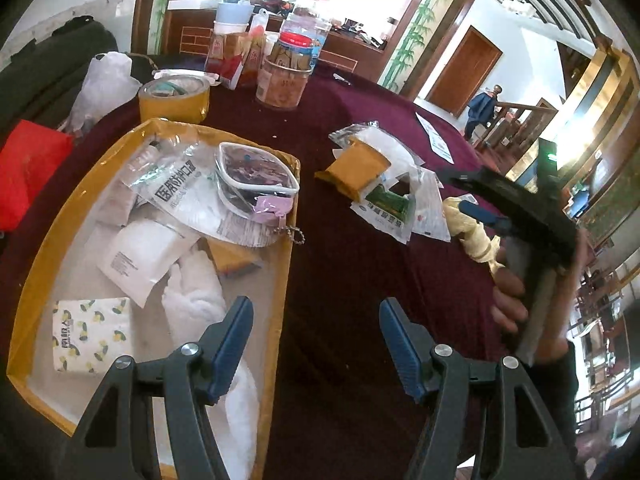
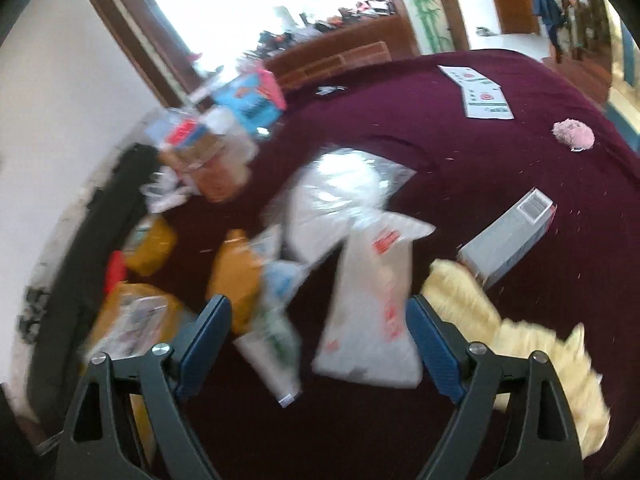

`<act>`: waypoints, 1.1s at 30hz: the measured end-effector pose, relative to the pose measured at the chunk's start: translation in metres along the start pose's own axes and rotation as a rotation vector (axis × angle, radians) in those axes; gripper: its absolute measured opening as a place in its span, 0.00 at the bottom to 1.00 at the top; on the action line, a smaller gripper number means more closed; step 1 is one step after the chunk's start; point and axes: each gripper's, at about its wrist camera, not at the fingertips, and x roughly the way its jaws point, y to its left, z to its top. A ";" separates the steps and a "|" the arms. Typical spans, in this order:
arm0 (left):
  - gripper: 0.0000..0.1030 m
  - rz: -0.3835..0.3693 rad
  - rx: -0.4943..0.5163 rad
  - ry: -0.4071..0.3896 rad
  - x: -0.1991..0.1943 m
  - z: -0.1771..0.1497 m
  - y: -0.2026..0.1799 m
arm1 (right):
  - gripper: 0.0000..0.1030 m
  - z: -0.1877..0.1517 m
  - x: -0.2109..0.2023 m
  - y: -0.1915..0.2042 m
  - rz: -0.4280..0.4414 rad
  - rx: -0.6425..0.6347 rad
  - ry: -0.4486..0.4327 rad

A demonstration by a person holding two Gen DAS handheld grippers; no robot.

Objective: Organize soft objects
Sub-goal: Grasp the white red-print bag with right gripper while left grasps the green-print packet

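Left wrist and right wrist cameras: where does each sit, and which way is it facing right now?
Left wrist: on the open left gripper, facing down across the yellow-rimmed tray and maroon tablecloth; the right gripper and hand show.
Right wrist: on the open right gripper, blurred, above a white plastic packet.
Shared: tablecloth, mustard packet, cream fuzzy item.

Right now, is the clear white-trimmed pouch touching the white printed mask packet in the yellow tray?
Touching. Left wrist view shows the clear white-trimmed pouch lying on the white printed packet.
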 end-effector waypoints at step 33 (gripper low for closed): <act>0.67 0.128 -0.093 0.269 0.172 0.115 -0.103 | 0.32 0.005 -0.052 -0.072 0.179 0.343 -0.280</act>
